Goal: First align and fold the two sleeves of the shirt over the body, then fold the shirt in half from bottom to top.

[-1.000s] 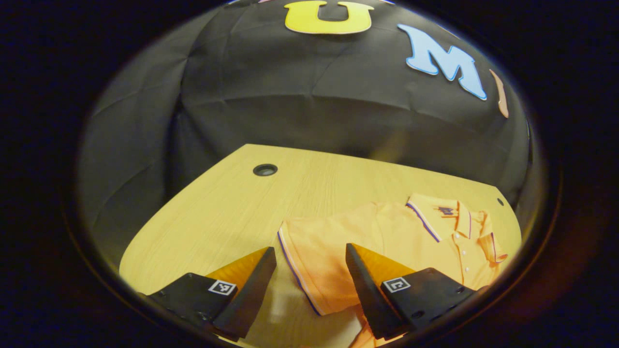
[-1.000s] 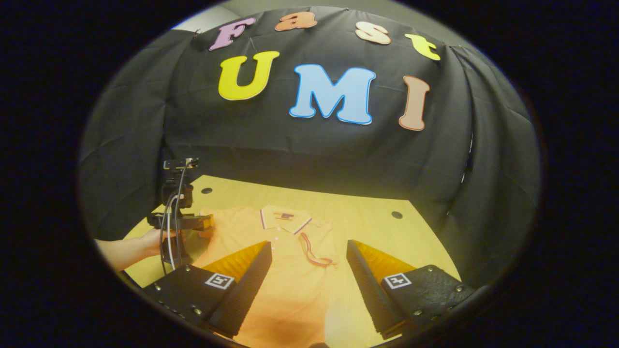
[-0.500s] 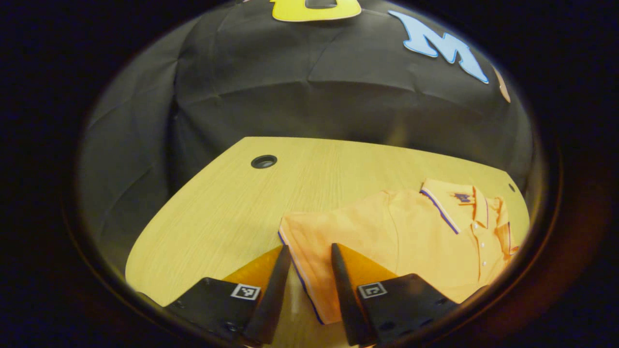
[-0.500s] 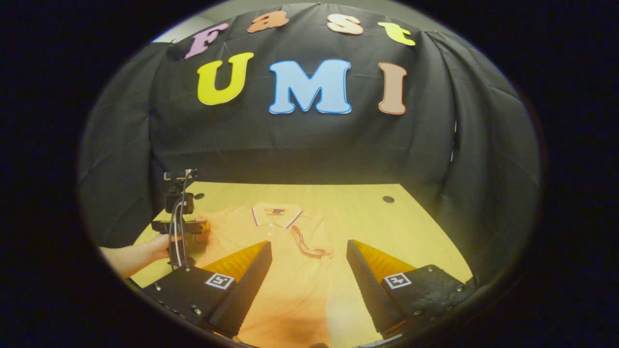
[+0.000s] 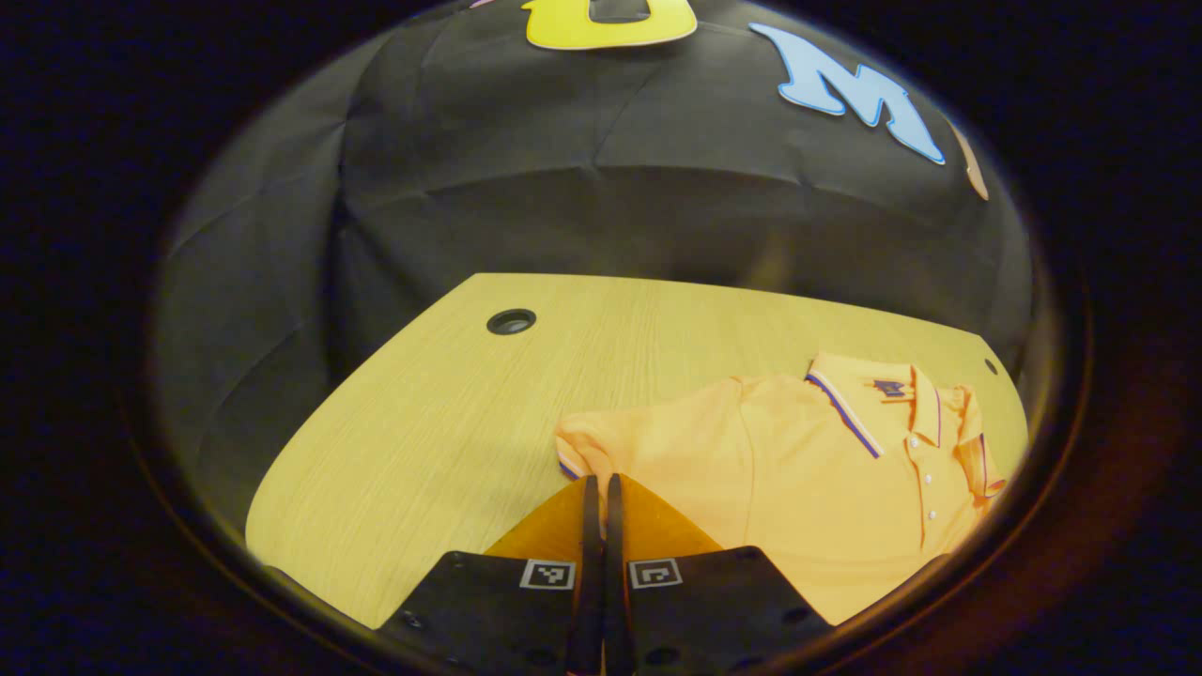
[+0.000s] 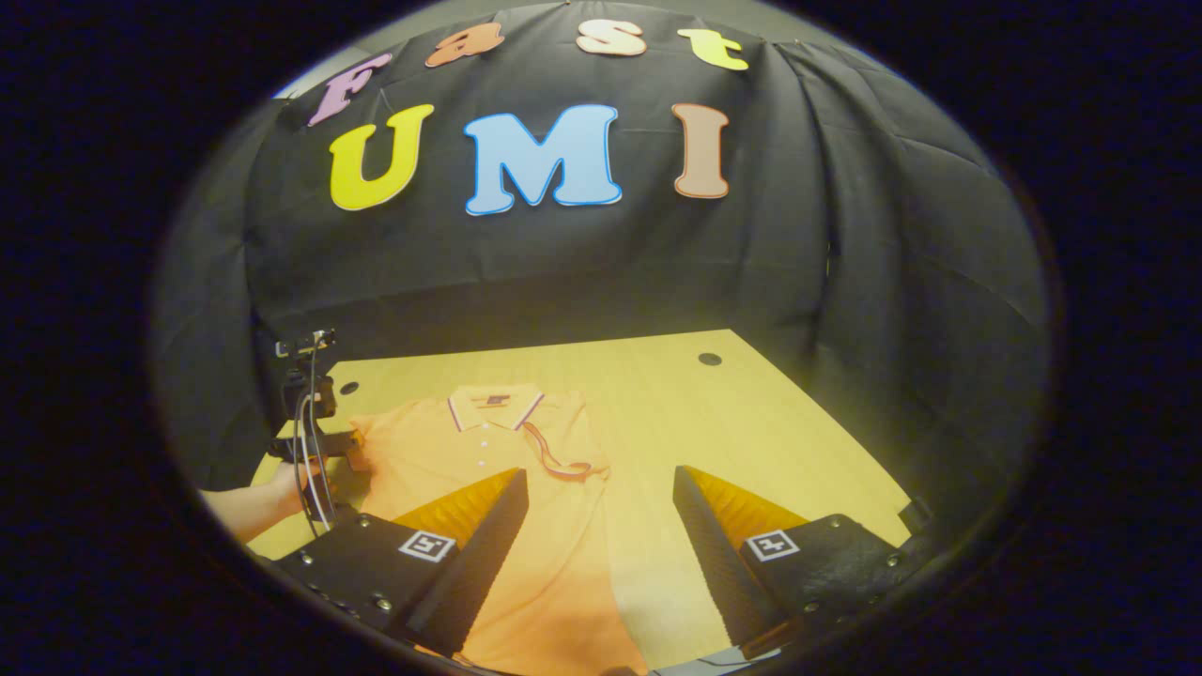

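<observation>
The orange polo shirt (image 5: 798,469) lies collar-up on the wooden table (image 5: 451,413), its collar (image 5: 869,394) trimmed with dark and white stripes and its button placket running down the chest. A second ago its left sleeve (image 5: 601,446) lay flat with the cuff spread between the wide-open fingers of the left gripper (image 5: 598,488); now those fingers have closed to a bare slit right at the cuff, and the sleeve's end is bunched up into a small hump at their tips. Whether cloth is truly pinched between them is hard to tell, though the gathered cuff suggests it. The shirt's right sleeve (image 6: 563,451) is already folded in over the chest, its striped cuff curling beside the placket. Over the shirt's lower body the right gripper (image 6: 601,488) hovers with its fingers spread wide, holding nothing. Left of the shirt a hand (image 6: 282,483) holds the left gripper at the sleeve
</observation>
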The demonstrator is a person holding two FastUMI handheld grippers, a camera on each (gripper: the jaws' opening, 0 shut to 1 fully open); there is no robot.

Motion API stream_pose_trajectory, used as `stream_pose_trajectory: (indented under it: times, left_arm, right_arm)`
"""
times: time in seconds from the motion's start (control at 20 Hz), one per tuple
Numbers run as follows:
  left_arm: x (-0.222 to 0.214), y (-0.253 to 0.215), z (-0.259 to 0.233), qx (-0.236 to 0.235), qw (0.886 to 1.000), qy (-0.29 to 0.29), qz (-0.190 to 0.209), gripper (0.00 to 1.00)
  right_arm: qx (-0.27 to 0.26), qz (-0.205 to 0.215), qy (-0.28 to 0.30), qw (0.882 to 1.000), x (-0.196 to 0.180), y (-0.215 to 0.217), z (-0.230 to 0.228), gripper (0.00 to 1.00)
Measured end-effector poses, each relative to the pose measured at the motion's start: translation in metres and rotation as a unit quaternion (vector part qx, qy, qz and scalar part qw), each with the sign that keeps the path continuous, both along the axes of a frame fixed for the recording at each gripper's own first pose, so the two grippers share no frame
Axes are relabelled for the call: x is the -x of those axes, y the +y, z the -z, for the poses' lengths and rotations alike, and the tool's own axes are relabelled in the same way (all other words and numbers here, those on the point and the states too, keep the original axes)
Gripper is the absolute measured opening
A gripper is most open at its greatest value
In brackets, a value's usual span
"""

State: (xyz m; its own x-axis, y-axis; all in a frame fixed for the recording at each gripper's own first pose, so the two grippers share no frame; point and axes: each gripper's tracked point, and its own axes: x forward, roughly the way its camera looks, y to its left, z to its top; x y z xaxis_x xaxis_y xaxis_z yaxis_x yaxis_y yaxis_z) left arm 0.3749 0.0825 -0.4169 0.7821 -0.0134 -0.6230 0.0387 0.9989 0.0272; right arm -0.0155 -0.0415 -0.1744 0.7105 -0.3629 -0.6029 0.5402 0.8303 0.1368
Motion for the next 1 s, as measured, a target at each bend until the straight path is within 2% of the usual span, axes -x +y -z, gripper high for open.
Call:
stream_pose_trajectory:
  times: [0.15,0.45,0.65,1.0]
  left_arm:
    - [-0.005,-0.015,-0.023,-0.009,0.999,-0.023,0.024,0.07]
    - [-0.005,-0.069,-0.050,-0.019,0.996,-0.041,0.074,0.07]
    - [0.005,-0.099,-0.041,-0.025,0.994,-0.032,0.101,0.07]
    - [0.022,-0.137,-0.018,-0.042,0.988,-0.011,0.146,0.07]
  right_arm:
    - [-0.005,0.002,0.002,1.000,0.003,0.006,0.003,0.96]
    - [0.009,-0.021,-0.007,1.000,-0.002,0.006,-0.004,0.96]
    - [0.016,-0.014,-0.005,1.000,0.012,0.001,-0.002,0.98]
    - [-0.009,0.000,0.001,1.000,0.029,-0.001,0.008,0.96]
